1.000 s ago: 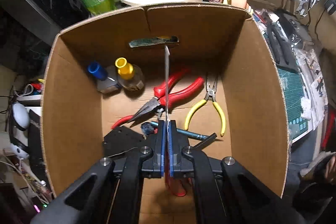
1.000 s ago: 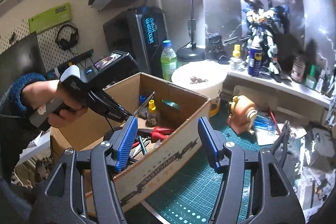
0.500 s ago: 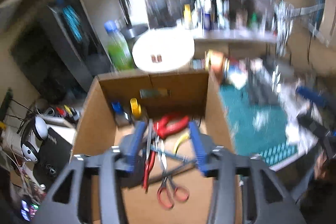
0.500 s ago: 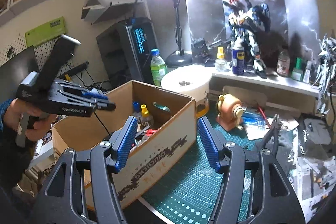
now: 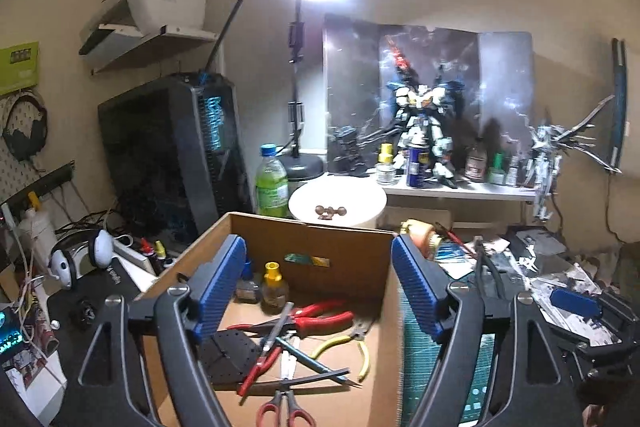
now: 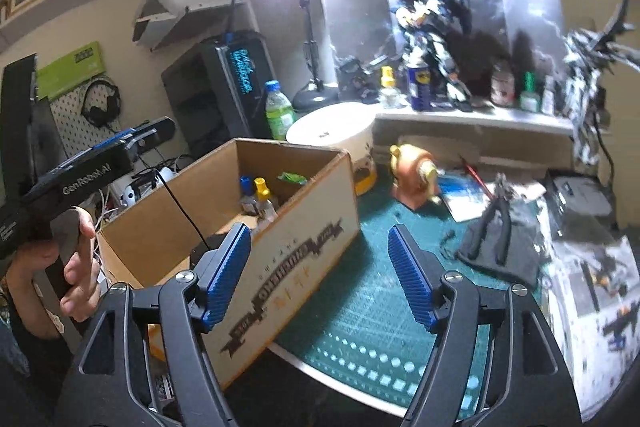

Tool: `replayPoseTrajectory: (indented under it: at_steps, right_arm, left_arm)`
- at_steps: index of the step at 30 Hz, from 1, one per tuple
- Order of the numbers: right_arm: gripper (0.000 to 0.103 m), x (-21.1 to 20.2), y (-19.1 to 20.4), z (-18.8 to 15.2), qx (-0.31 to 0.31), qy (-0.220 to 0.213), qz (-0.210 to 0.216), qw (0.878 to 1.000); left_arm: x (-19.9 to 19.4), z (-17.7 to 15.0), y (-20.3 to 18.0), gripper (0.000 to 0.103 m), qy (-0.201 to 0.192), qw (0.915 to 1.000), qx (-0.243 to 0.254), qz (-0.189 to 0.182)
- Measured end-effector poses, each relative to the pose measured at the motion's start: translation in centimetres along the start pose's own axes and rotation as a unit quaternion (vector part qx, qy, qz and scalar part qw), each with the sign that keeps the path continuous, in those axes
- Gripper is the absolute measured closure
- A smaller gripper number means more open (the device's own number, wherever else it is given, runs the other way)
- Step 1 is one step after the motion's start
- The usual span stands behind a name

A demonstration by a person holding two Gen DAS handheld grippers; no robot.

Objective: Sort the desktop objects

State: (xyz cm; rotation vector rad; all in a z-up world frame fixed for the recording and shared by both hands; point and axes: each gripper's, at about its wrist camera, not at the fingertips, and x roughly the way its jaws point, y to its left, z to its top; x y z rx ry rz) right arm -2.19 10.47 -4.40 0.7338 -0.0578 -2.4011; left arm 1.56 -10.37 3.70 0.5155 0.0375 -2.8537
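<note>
Up close, left gripper (image 5: 318, 287): spread wide and empty above the near end of the cardboard box (image 5: 308, 227), tipped up toward the room, likely looking for another item.
Right gripper (image 6: 320, 277): also gaping, holding nothing, poised over the green cutting mat (image 6: 360, 299) beside the box's printed side.
Box floor: scissors (image 5: 285, 409) nearest, then yellow-handled pliers (image 5: 342, 343) and red-handled pliers (image 5: 320, 317) heaped crosswise, dropped loosely rather than arranged.
Box back wall: yellow-capped bottle (image 5: 274, 285) standing upright.
Mat, further right: dark pliers (image 6: 496, 223) on a grey cloth, still unsorted; my guess at the next pick.
Beyond: green drink bottle (image 5: 271, 187) behind the box.
</note>
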Motion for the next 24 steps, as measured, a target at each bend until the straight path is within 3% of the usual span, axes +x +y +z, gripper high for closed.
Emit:
replayPoseTrajectory:
  at_steps: [2,5,8,14,24]
  right_arm:
    - [0.034,-0.4,-0.7,-0.8,0.015,0.001,-0.01,1.0]
    - [0.034,-0.9,-1.6,-1.8,0.033,0.003,-0.024,0.999]
    - [0.034,-1.4,-2.6,-2.8,0.052,0.006,-0.034,0.998]
    - [0.034,-1.7,-3.5,-4.2,0.07,0.017,-0.043,0.996]
    - [0.034,-2.7,-4.3,-5.7,0.08,0.026,-0.056,0.995]
  left_arm:
    - [0.0,-0.5,-0.4,0.014,0.001,1.0,-0.002,-0.004]
    - [0.2,-1.2,-0.3,0.01,0.012,0.9997,-0.01,-0.017]
    - [0.8,-2.2,-0.2,0.001,0.041,0.9991,-0.006,-0.005]
    - [1.6,-4.1,-1.0,0.001,0.088,0.9961,0.007,-0.003]
    - [0.6,-4.2,-2.2,0.001,0.08,0.9967,0.012,-0.009]
